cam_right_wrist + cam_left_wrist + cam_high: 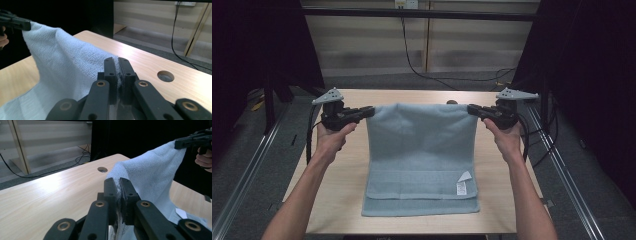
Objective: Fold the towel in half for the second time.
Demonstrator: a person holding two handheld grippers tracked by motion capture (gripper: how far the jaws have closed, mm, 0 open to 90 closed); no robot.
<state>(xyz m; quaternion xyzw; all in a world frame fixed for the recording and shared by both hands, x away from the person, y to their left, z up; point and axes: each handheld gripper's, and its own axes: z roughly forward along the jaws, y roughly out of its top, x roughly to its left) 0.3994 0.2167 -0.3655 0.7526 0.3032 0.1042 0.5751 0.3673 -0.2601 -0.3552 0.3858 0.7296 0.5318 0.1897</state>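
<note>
One towel, two grippers, one table

A single blue towel (419, 160) hangs between the left gripper (371, 111) and right gripper (471, 109) above one wooden table (354, 165).

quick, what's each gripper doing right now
left gripper: closed on the far left corner of the towel.
right gripper: closed on the towel's far right corner.

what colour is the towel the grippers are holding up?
Light blue towel, plain terry with a white label near one corner. Shows best in the high view.
</note>
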